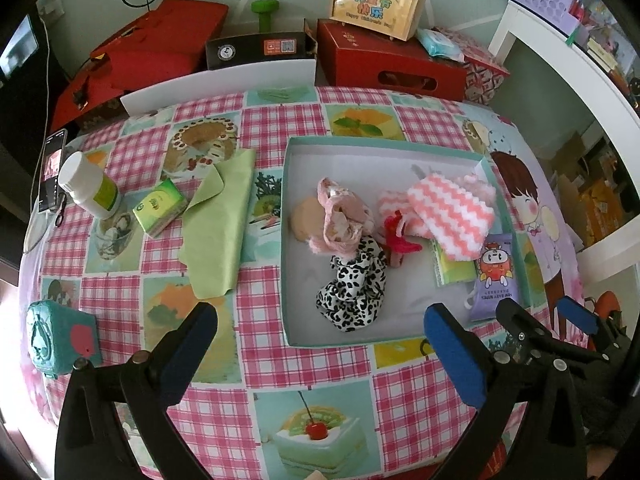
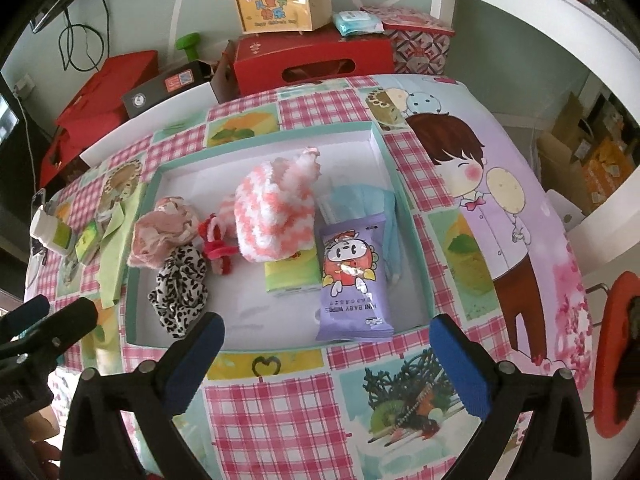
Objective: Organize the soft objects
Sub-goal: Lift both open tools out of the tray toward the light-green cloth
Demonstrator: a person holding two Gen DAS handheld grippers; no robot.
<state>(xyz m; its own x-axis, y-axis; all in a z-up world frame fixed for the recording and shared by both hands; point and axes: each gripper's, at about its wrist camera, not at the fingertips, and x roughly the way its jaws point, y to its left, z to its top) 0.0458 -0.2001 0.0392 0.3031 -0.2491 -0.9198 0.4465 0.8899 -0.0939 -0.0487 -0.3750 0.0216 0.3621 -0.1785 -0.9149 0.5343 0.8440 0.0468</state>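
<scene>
A shallow teal-rimmed box [image 1: 360, 164] [image 2: 192, 184] lies on the table. In it are a leopard-print scrunchie [image 1: 352, 292] [image 2: 180, 284], a pink scrunchie [image 1: 344, 216] [image 2: 160, 236], a red hair tie [image 1: 398, 236] [image 2: 216, 248], a pink-and-white zigzag cloth [image 1: 452, 212] [image 2: 276, 216], a purple baby-wipes pack [image 1: 494, 276] [image 2: 352, 280] and a green tissue pack [image 1: 452, 272] [image 2: 292, 276]. My left gripper [image 1: 320, 344] hovers open over the box's near edge, holding nothing. My right gripper [image 2: 326, 344] is open and holding nothing, just short of the wipes pack.
Left of the box lie a green cloth [image 1: 220, 220], a second green tissue pack [image 1: 160, 208], a white bottle [image 1: 88, 188], a phone [image 1: 52, 168] and a teal wipes pack [image 1: 56, 336]. Red boxes [image 1: 384, 64] line the far table edge. An orange chair [image 2: 616, 352] stands on the right.
</scene>
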